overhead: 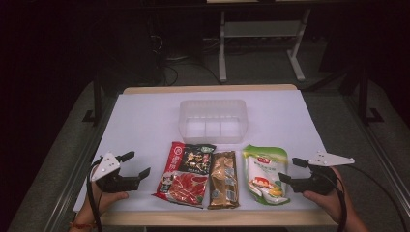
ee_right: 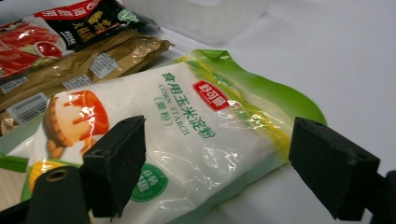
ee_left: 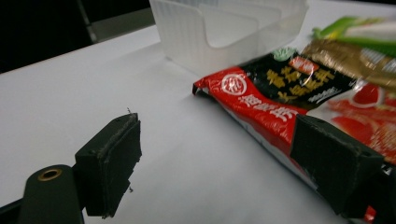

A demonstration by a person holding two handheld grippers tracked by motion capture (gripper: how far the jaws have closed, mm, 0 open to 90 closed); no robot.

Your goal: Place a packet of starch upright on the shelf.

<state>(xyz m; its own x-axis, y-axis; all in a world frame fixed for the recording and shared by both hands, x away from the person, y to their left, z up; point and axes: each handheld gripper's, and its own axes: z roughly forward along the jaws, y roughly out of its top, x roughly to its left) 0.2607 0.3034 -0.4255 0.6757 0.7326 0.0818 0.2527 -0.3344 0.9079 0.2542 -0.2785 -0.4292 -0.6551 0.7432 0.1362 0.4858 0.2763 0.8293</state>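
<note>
Nearest the camera, the left hand-held gripper [overhead: 136, 164] and right hand-held gripper [overhead: 292, 169] rested low over the white tabletop [overhead: 145, 121], jaws spread wide and grasping nothing. Between them lay three packets side by side: a red-and-black packet [overhead: 186, 174], a brown packet [overhead: 223, 180] and a corn starch pouch [overhead: 264, 174]. A clear plastic bin [overhead: 213, 120] stood just behind them.
</note>
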